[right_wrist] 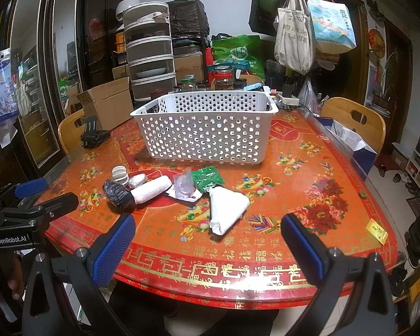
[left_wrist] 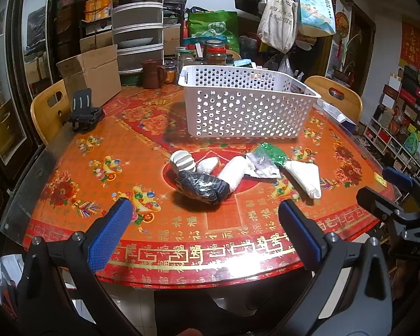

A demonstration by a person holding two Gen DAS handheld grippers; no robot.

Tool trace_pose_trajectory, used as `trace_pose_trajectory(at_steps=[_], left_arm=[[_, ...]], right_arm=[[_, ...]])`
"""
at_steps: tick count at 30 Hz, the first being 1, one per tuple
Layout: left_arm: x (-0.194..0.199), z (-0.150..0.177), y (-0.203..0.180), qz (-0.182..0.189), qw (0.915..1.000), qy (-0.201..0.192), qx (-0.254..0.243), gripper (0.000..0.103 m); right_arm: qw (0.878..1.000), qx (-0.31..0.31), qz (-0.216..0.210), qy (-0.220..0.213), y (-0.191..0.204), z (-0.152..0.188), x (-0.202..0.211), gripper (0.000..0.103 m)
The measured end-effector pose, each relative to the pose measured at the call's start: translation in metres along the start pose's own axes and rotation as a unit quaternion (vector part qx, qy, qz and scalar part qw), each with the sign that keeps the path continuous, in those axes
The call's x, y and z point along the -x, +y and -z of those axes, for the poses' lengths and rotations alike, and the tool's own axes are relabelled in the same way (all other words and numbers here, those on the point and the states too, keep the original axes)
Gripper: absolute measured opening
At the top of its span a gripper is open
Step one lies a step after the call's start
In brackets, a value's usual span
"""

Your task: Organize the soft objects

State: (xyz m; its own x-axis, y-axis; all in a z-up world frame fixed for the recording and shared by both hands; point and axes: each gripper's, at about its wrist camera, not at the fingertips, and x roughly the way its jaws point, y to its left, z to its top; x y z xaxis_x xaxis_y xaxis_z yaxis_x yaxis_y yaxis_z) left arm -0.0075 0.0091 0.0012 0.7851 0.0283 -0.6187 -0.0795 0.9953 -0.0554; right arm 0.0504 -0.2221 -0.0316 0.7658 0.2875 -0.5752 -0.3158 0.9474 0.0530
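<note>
A white perforated basket [left_wrist: 246,109] [right_wrist: 204,134] stands on the red patterned table. In front of it lies a cluster of soft items: a black patterned bundle [left_wrist: 203,186] [right_wrist: 117,191], a white roll [left_wrist: 233,172] [right_wrist: 151,189], a ribbed white piece [left_wrist: 182,161] [right_wrist: 119,175], a small grey-white wad [left_wrist: 207,165] [right_wrist: 137,179], a clear packet [left_wrist: 261,165] [right_wrist: 184,187], a green packet [left_wrist: 274,154] [right_wrist: 207,178] and a folded white cloth [left_wrist: 305,177] [right_wrist: 226,207]. My left gripper [left_wrist: 204,229] is open above the near table edge, nothing between its fingers. My right gripper [right_wrist: 207,240] is open just short of the folded cloth.
Wooden chairs [left_wrist: 49,109] [right_wrist: 355,123] stand at both sides. A cardboard box [left_wrist: 91,75], a black stand [left_wrist: 84,114], a brown mug [left_wrist: 152,74], jars [right_wrist: 224,78] and stacked drawers [right_wrist: 149,53] crowd the table's far end. A blue-white box [right_wrist: 355,145] sits at the right edge.
</note>
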Motion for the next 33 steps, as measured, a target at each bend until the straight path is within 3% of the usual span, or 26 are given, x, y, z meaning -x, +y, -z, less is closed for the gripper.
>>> trace_pose_trajectory(at_steps=[33], left_arm=[[-0.0026,0.0009,0.0009,0.0,1.0,0.003,0.0,0.103]], right_arm=[[1.0,-0.001,0.0,0.002,0.0001,0.0015,-0.0018,0.103]])
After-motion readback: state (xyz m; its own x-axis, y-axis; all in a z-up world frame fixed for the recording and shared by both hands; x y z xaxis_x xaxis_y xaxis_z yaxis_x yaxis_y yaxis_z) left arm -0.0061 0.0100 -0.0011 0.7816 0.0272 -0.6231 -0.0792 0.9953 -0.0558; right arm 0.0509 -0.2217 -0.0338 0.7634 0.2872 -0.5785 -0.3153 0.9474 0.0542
